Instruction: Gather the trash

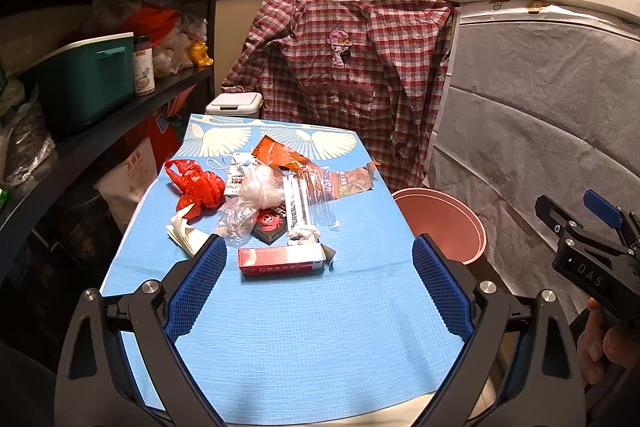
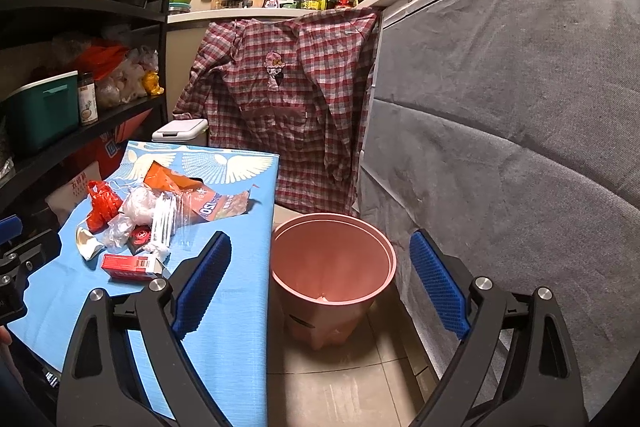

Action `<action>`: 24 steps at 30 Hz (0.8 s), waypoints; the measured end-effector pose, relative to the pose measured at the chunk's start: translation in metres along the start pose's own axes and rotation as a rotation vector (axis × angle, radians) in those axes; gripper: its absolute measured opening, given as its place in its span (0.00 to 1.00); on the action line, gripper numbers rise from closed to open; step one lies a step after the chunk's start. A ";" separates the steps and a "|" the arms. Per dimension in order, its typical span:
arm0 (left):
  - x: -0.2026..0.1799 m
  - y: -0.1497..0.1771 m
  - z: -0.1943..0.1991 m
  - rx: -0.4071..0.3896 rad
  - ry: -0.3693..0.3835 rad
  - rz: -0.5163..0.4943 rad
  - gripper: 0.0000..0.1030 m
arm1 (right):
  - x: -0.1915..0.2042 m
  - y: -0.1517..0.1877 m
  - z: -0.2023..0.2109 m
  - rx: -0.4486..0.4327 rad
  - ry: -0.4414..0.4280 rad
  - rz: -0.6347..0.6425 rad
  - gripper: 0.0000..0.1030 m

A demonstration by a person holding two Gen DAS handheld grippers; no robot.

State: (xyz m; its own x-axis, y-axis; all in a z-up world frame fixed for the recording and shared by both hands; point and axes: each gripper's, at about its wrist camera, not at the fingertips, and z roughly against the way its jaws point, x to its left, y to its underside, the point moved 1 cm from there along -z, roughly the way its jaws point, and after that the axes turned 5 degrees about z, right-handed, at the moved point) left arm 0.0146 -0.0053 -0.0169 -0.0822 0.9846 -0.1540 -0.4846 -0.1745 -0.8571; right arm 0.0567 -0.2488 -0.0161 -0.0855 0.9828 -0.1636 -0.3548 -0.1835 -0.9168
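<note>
Left gripper (image 1: 318, 269): jaws standing wide apart, holding nothing, hovering over the blue table cover (image 1: 304, 339). Trash pile lying toward 12 o'clock of it: red carton (image 1: 282, 259) nearest, red plastic bag (image 1: 196, 187) at 11 o'clock, crumpled clear plastic (image 1: 256, 193), folded white paper (image 1: 186, 233), torn orange wrapper (image 1: 280, 153). Right gripper (image 2: 320, 277): jaws likewise spread, empty, hanging above the pink bin (image 2: 332, 267). Right wrist view alone is showing the bin's inside and its base standing on the tiled floor (image 2: 340, 383); left wrist view is showing only the bin's rim at 3 o'clock, plus the person's hand (image 1: 600, 343) gripping the right tool. Checked shirt (image 1: 344, 67) is hanging behind the table.
</note>
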 end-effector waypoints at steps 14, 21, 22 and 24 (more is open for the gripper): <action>-0.001 0.000 0.000 0.003 0.000 0.003 0.88 | -0.003 0.000 -0.001 0.000 0.002 0.000 0.85; -0.001 0.000 0.000 0.002 0.000 0.005 0.88 | -0.004 0.000 -0.002 -0.003 0.004 -0.001 0.83; -0.001 0.000 0.000 0.003 0.000 0.005 0.88 | -0.005 0.000 -0.002 -0.003 0.005 -0.002 0.83; 0.000 0.000 0.000 0.003 0.000 0.006 0.88 | -0.007 0.000 -0.004 -0.004 0.007 -0.002 0.83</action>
State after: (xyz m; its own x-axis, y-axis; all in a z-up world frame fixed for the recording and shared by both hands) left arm 0.0145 -0.0057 -0.0164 -0.0848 0.9837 -0.1587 -0.4871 -0.1799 -0.8546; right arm 0.0606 -0.2557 -0.0164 -0.0782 0.9833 -0.1645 -0.3511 -0.1816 -0.9186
